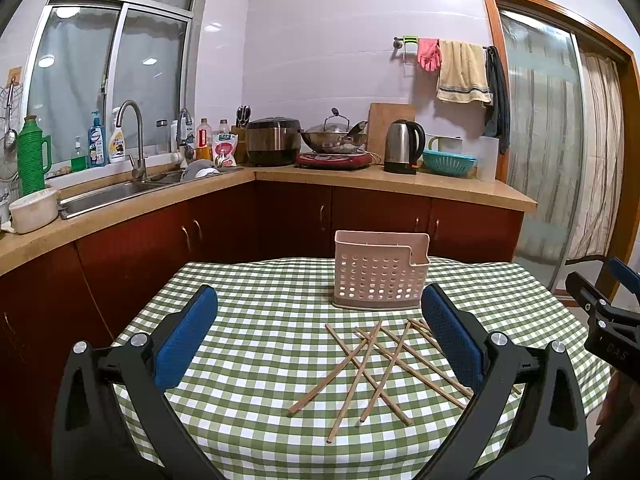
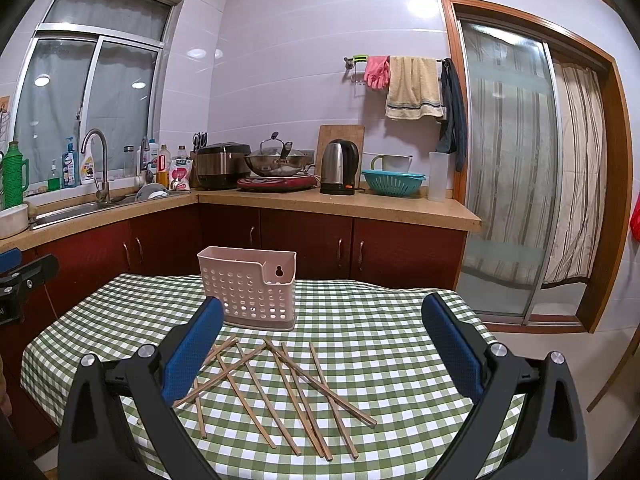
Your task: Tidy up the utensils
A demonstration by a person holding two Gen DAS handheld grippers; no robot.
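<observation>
Several wooden chopsticks (image 1: 384,364) (image 2: 280,384) lie crossed in a loose heap on the green checked tablecloth (image 1: 256,344) (image 2: 384,344). Behind them stands a pale pink perforated utensil holder (image 1: 380,272) (image 2: 248,286), upright, with nothing showing above its rim. My left gripper (image 1: 320,336) hovers open above the cloth, the heap lying between and just ahead of its blue pads. My right gripper (image 2: 322,344) is also open, held above the chopsticks, with nothing between its fingers. The right gripper's black body shows at the left wrist view's right edge (image 1: 604,320).
The small table's edges fall away on all sides. Beyond it runs an L-shaped kitchen counter (image 1: 400,184) with red cabinets, a sink (image 1: 104,196), a rice cooker, a wok, a kettle (image 2: 340,168) and a teal colander. A sliding glass door (image 2: 512,168) stands at the right.
</observation>
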